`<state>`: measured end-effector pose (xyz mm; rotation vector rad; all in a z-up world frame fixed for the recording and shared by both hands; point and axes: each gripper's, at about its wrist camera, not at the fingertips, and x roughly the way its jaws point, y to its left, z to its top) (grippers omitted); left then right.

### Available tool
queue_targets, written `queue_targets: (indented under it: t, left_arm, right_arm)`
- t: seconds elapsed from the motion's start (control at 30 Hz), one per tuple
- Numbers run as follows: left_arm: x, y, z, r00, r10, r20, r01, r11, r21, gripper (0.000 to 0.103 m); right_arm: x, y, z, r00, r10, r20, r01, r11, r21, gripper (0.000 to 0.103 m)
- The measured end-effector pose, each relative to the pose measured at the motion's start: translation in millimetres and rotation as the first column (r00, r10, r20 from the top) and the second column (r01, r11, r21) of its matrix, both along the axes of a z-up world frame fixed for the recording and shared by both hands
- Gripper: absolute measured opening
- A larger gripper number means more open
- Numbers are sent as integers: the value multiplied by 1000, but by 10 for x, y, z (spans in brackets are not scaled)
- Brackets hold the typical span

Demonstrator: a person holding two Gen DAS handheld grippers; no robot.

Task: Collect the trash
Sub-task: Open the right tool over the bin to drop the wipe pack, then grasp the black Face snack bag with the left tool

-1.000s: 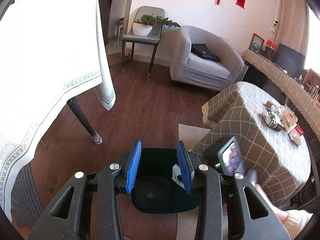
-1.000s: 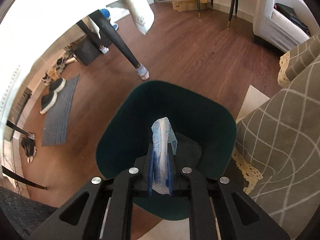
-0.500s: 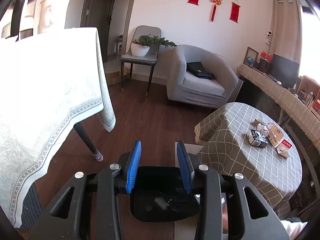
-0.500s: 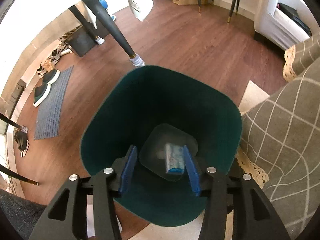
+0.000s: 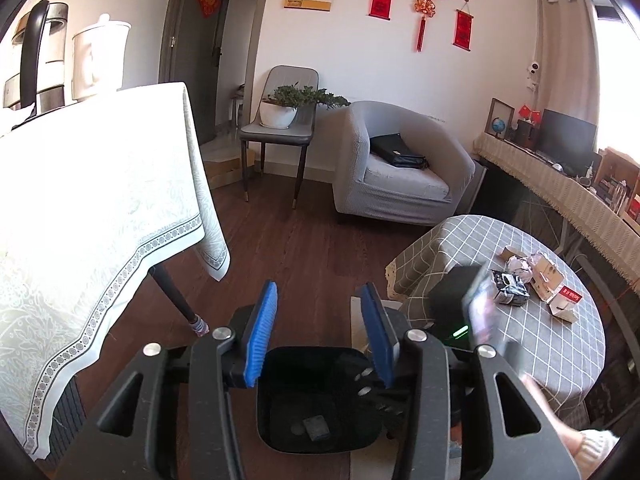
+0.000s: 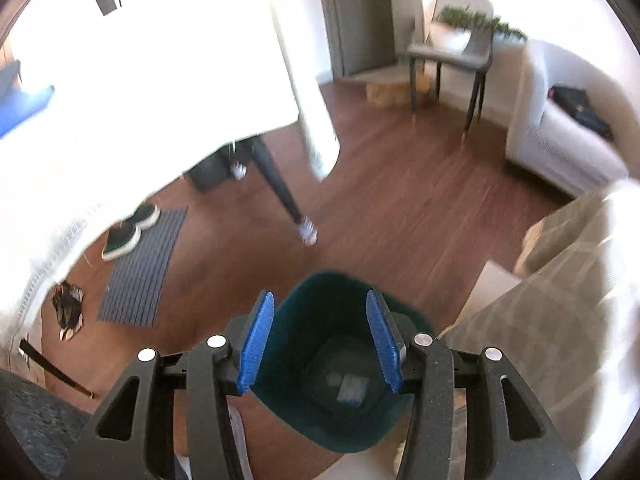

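- R gripper [image 6: 320,340]: jaws wide apart, nothing between the blue pads; hangs above the dark green bin [image 6: 332,376].
- Wrapper [image 6: 352,388] lies flat on the bin floor, below and a bit right of R jaw gap. That piece looks done.
- L gripper [image 5: 318,336]: jaws also spread, empty; same bin [image 5: 316,400] sits just under and behind its pads, a small dark piece [image 5: 316,427] on the bin bottom.
- Remaining trash [image 5: 536,276]: crumpled paper, dark foil packet, small cartons, clustered on the checked round table [image 5: 460,240], ahead and well to the right of L jaws.
- Judgement: R side nearer the table; in R view the cloth [image 6: 560,320] is just right of its jaws, blurred, trash itself not in view there.
- Coming move likely turns right and forward; the cluster's long axis runs roughly left-right across the L view.
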<state>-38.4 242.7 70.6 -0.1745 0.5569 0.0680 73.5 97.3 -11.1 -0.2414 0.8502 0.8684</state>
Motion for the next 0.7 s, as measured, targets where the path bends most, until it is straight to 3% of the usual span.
queue_targets:
  t: [0.27, 0.5, 0.57, 0.7]
  left_arm:
    - [127, -219, 30, 1000, -19, 7, 19, 1000, -1, 58]
    - [284, -545, 9, 998, -55, 5, 55, 998, -11, 67]
    - [323, -678, -12, 997, -75, 4, 75, 997, -3, 70]
    - [415, -936, -70, 994, -110, -7, 110, 994, 4, 74]
  right_arm:
    - [148, -697, 642, 987, -116, 107, 109, 991, 73, 49]
    - [179, -1322, 824, 962, -220, 159, 209, 975, 82, 54]
    - [176, -1495, 848, 954, -244, 177, 233, 969, 79, 61]
    - [226, -1860, 858, 936, -302, 179, 291, 953, 89, 65]
